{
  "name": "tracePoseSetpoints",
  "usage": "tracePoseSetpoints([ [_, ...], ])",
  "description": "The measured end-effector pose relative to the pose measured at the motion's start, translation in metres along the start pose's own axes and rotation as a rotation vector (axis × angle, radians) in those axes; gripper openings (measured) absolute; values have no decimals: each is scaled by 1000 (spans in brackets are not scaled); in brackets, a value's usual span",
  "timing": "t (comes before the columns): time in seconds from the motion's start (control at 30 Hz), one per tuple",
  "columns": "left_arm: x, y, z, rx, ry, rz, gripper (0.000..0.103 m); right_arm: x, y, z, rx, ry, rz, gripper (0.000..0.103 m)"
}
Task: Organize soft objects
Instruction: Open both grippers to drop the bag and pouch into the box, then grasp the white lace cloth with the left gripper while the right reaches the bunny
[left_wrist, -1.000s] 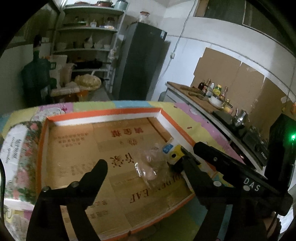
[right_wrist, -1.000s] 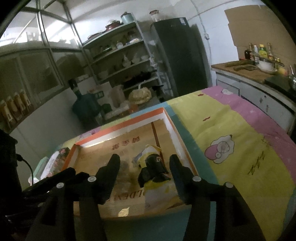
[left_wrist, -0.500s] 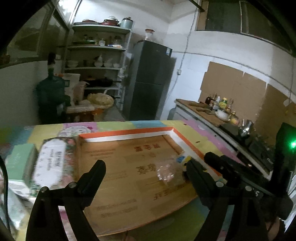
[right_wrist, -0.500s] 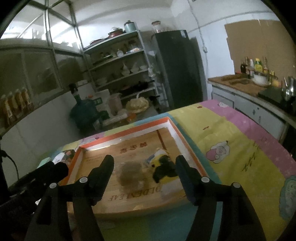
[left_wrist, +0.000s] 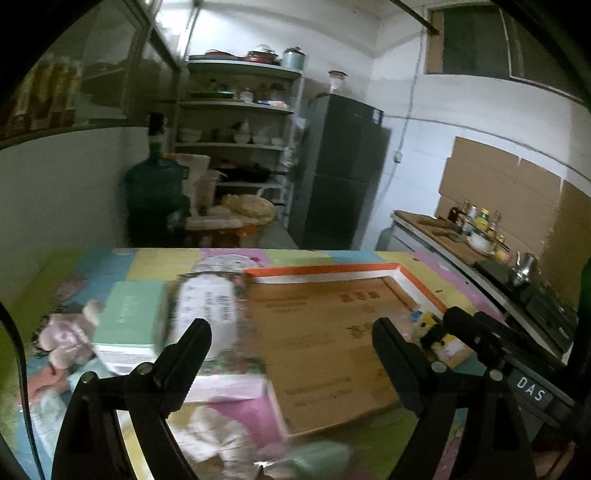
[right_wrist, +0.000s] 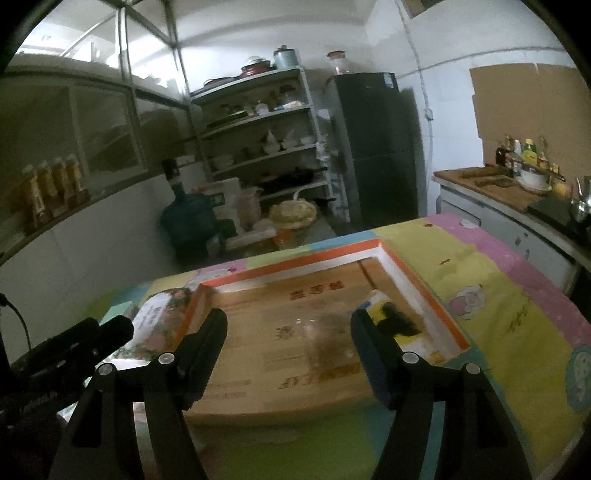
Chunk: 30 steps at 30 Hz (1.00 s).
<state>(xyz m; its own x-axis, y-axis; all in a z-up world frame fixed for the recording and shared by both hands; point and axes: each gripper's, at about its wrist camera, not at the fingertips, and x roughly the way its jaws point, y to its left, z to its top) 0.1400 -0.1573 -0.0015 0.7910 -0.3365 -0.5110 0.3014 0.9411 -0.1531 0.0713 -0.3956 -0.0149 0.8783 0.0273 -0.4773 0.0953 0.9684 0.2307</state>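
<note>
My right gripper (right_wrist: 290, 334), jaws just widened and empty, frames the tray (right_wrist: 424, 291); the yellow-black toy (right_wrist: 393, 319) lies at centre right, beside its right finger. My left gripper (left_wrist: 291, 338) is spread, holding nothing; pink plush (left_wrist: 64, 338) at far left.

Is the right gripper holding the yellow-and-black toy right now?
No. The right gripper stands open and empty above the box, while the yellow-and-black toy lies on the box floor by its right wall.

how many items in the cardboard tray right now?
2 in the tray: a yellow-and-black toy by its right wall, and a clear plastic bag, blurred, beside it mid-tray. Jaws may hide more.
</note>
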Motion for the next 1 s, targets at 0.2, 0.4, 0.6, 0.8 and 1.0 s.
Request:
tracePoseSetpoints([
  [0.2,-15,23,-3,-17,-23,35,85,1,33,-3,-38,5,37,71],
  [0.4,-25,45,-4,-43,-34,45,84,3,60,-5,-79,11,74,71],
  [0.6,-35,64,-7,-59,-45,75,83,3,85,-9,-114,18,107,71],
  [0.8,-46,91,-10,-97,-59,109,83,4,109,-13,-157,23,140,71],
  [1.0,-55,118,-18,-127,-60,151,82,7,125,-18,-180,40,162,71],
])
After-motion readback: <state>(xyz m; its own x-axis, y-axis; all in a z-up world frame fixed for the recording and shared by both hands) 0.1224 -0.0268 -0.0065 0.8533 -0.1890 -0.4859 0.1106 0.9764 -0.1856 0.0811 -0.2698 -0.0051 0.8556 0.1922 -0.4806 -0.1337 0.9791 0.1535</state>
